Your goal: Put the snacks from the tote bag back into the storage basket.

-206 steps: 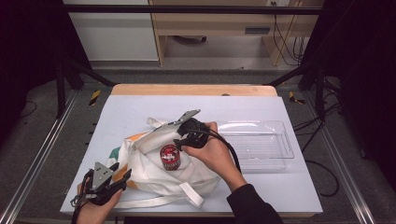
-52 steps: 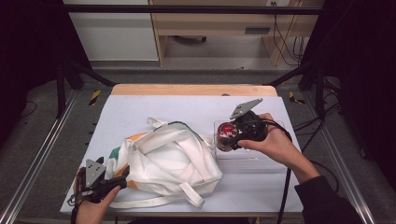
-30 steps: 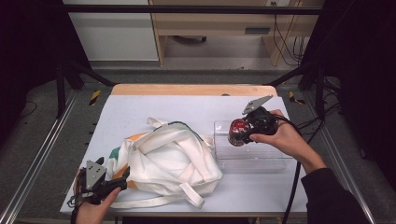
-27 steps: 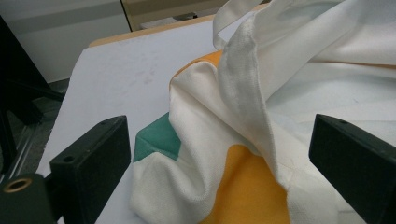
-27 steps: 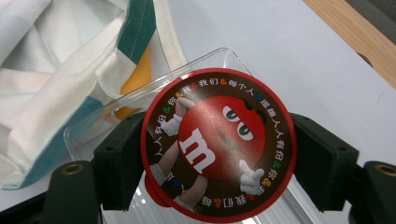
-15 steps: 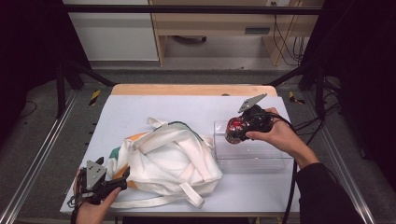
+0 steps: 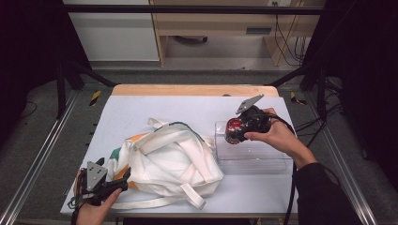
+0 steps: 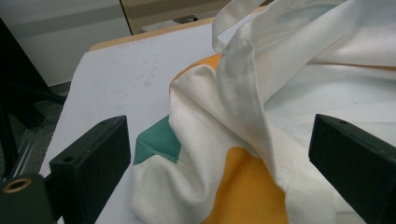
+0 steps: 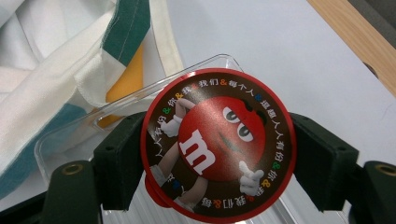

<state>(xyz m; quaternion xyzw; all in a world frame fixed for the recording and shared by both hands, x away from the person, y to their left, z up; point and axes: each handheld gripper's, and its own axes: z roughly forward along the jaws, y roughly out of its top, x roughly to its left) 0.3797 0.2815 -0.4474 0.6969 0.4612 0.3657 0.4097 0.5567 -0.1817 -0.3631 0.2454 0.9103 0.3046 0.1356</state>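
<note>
My right gripper (image 7: 237, 130) (image 9: 217, 161) is shut on a round red candy tin (image 7: 233, 129) (image 9: 218, 145) with a cartoon candy figure on its lid. It holds the tin just above the left end of a clear plastic tray (image 7: 253, 150) (image 9: 70, 135). A white canvas bag (image 7: 164, 161) (image 8: 261, 107) (image 9: 51, 70) with orange and green patches lies crumpled on the table's left half. My left gripper (image 7: 110, 180) (image 8: 224, 158) is open at the bag's near left corner, its jaws standing either side of the cloth without pressing it.
The white tabletop (image 7: 141, 108) has a wooden strip (image 7: 192, 90) along its far edge. Metal rails (image 7: 37, 159) run down both sides. Bag straps (image 7: 187, 194) trail toward the front edge.
The right gripper has carried the tin from the bag over to the tray, and in the last second it shifted slightly left and lower. The left gripper has stayed put.
</note>
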